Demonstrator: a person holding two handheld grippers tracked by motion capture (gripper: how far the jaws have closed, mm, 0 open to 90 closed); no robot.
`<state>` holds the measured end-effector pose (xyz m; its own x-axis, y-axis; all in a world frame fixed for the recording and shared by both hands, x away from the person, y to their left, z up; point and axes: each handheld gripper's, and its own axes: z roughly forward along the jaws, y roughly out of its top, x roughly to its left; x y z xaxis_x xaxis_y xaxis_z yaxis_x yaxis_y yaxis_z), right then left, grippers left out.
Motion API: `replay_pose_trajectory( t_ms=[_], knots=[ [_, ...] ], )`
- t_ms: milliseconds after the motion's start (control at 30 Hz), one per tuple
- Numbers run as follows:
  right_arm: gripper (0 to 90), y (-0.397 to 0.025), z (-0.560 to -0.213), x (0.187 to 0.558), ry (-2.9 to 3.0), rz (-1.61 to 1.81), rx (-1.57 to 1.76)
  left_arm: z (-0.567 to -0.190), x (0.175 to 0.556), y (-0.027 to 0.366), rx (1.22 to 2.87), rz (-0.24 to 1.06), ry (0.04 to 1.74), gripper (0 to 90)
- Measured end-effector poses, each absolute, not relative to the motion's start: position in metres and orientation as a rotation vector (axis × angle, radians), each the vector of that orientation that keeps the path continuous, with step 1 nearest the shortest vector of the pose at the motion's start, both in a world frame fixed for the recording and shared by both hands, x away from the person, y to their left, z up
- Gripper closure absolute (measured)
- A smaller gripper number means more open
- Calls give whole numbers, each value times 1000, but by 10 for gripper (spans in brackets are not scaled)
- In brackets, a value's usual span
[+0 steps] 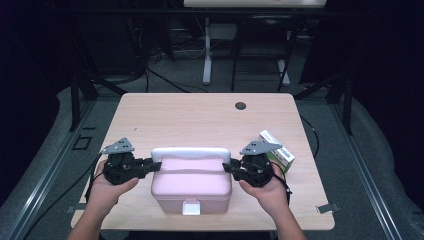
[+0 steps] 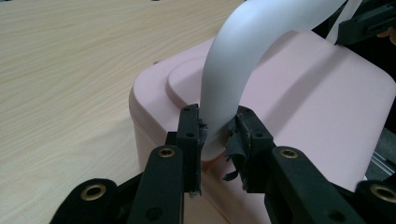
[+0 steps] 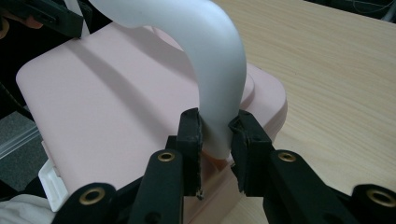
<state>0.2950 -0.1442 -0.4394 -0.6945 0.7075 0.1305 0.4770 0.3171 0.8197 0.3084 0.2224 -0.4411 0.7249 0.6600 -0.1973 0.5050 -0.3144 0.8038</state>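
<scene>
A pink plastic box (image 1: 192,183) with a white latch (image 1: 191,207) at its front sits near the table's front edge. Its white handle (image 1: 191,152) stands raised across the back of the lid. My left gripper (image 1: 152,165) is shut on the handle's left end (image 2: 219,112), jaws pressed on either side of it. My right gripper (image 1: 228,167) is shut on the handle's right end (image 3: 217,116) in the same way. The pink lid (image 2: 303,102) (image 3: 102,107) lies closed under the handle in both gripper views.
A green and white carton (image 1: 278,151) lies on the wooden table (image 1: 200,115) just right of my right hand. A round cable hole (image 1: 240,105) sits near the table's far edge. Table legs and cables stand on the floor beyond.
</scene>
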Motion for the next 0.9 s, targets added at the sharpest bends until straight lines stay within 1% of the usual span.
replay_pose_trajectory(
  t_ms=[100, 333, 900],
  knots=[
    [738, -145, -436, 294, 2325, 1333, 1069, -438, 307, 224, 1974, 221, 876, 736],
    [739, -147, -434, 294, 2307, 1381, 1071, -437, 308, 226, 1930, 209, 886, 735],
    [739, -147, -431, 296, 2322, 1370, 1065, -435, 308, 225, 1942, 229, 869, 735]
  ],
)
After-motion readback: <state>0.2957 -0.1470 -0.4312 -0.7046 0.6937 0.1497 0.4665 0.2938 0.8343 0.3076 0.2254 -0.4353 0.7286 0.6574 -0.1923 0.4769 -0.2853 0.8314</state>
